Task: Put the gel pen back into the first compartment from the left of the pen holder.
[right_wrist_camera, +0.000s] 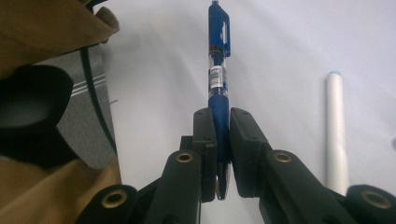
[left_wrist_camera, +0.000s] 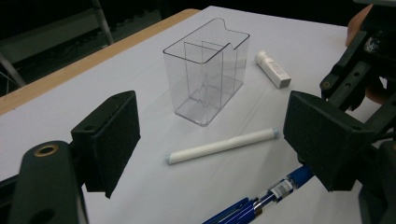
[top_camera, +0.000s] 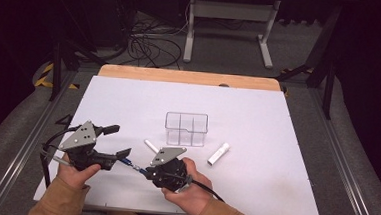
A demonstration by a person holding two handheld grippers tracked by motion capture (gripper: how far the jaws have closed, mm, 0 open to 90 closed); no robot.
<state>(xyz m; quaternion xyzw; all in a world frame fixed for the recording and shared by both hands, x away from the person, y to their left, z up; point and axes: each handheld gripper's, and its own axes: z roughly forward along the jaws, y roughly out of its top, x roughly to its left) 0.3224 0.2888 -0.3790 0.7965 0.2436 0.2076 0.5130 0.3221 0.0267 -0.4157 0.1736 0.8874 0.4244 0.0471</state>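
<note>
Right hand-held gripper (right_wrist_camera: pixel 222 154) clamped on blue pen (right_wrist_camera: pixel 218 79), pen pointing toward left hand-held gripper (left_wrist_camera: pixel 205 140), jaws wide apart. Clear box (top_camera: pixel 186 129) just ahead. Best to keep firm grip, lift, then lower pen upright into 1 compartment.

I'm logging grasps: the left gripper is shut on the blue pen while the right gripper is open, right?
No, the sides are swapped. The right gripper is shut on the blue pen, as the right gripper view shows; the left gripper is open, as the left gripper view shows.
</note>
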